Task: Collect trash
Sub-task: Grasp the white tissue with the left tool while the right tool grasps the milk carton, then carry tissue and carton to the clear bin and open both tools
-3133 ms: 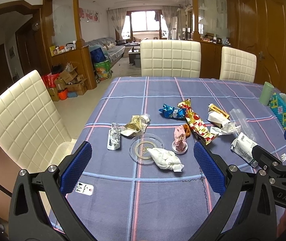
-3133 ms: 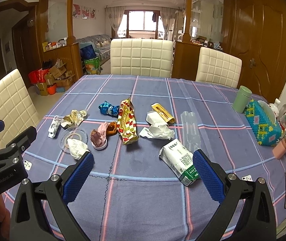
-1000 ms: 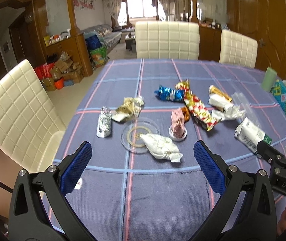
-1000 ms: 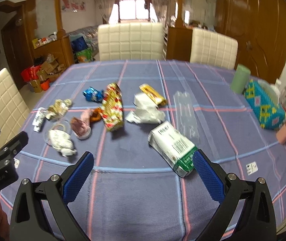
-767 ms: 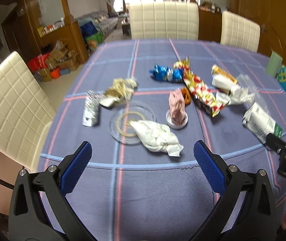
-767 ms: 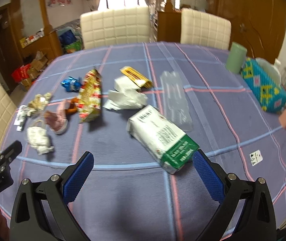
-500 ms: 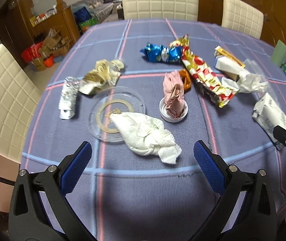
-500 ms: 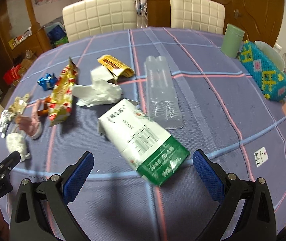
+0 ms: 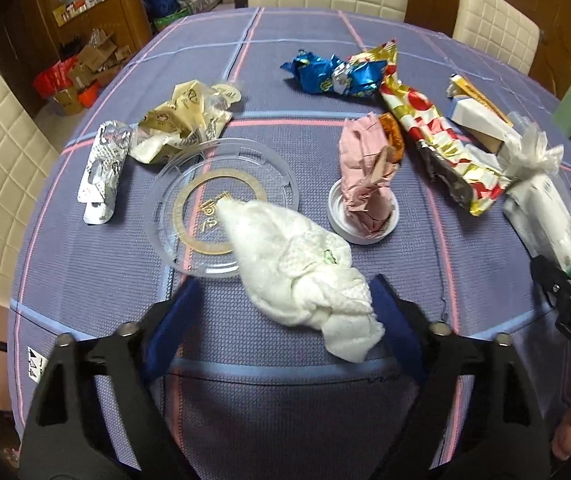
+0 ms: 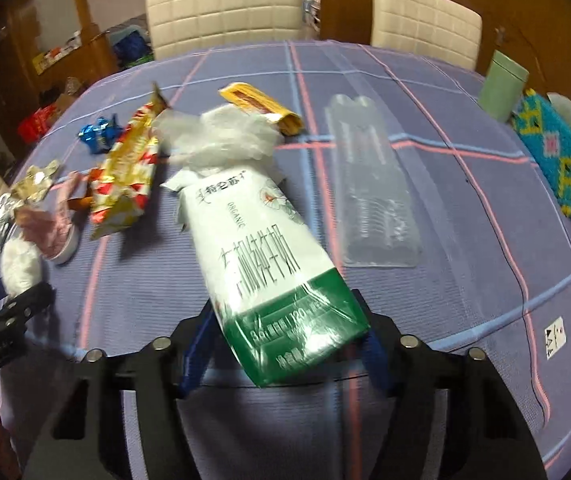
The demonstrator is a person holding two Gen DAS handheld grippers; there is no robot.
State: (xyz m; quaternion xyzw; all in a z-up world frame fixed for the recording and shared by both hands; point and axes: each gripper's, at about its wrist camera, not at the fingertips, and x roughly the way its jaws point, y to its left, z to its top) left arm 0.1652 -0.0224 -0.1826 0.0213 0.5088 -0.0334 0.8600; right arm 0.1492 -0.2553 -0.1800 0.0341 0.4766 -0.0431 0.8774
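Observation:
Trash lies scattered on a purple checked tablecloth (image 9: 285, 400). My left gripper (image 9: 281, 300) is partly closed around the near end of a crumpled white tissue (image 9: 297, 264) that lies half on a clear plastic lid (image 9: 189, 184); the right finger (image 9: 393, 332) touches it, the left stands off. My right gripper (image 10: 285, 328) is closing around the green end of a white milk carton (image 10: 261, 248); grip not confirmed. The carton also shows in the left wrist view (image 9: 545, 208).
A silver blister pack (image 9: 103, 164), beige wrapper (image 9: 183, 120), blue foil wrapper (image 9: 333, 74), red-gold snack bag (image 9: 437, 136), pink wrapper in a white cap (image 9: 365, 184), clear plastic tray (image 10: 373, 188), plastic bag (image 10: 225, 136), yellow box (image 10: 261, 108), green cup (image 10: 501, 84), beaded box (image 10: 557, 156). Cream chairs surround the table.
Both grippers have moved forward and down to the table and narrowed: the left around the tissue, the right around the milk carton's green end.

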